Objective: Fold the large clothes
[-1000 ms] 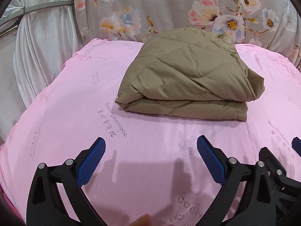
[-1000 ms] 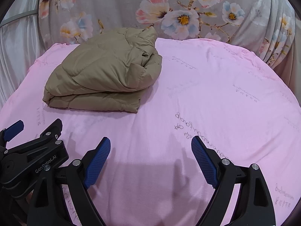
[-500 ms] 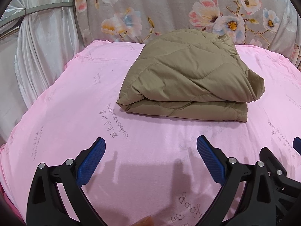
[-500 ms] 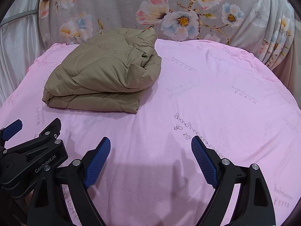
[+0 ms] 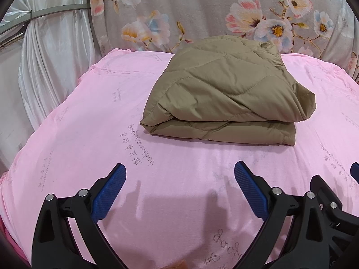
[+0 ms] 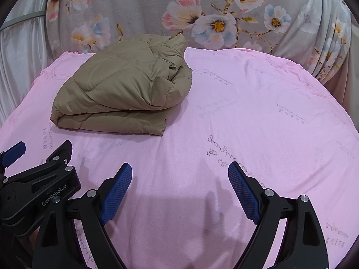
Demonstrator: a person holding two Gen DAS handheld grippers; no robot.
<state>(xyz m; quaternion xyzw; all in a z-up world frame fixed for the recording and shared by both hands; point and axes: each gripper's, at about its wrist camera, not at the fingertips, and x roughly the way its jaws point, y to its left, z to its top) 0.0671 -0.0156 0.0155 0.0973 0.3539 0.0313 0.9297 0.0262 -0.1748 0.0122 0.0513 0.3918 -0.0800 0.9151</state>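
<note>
Fingers first: at the bottom of my left view the left hand-held gripper (image 5: 180,180) is spread wide and holds nothing, its blue pads (image 5: 109,192) hovering over bare pink sheet (image 5: 74,134). The right hand-held gripper (image 6: 180,180) is likewise spread and empty at the bottom of its own view, and I can see the left unit's black body at that frame's lower left, so the two sit close side by side.

Farther up, the tan quilted jacket (image 5: 226,94) lies on the bed as a thick, stacked bundle, centre to upper right in the left view, upper left in the right view (image 6: 125,87), well apart from both sets of fingers. Behind it hangs a floral cloth (image 5: 202,6), with a white curtain (image 5: 51,51) at the upper left.

I judge the fold essentially done. If I tidy it, I would come in low and press the puffy top layer flat instead of pinching it, since padded fabric like this probably springs back and a tug at one corner could pull the stack open.
</note>
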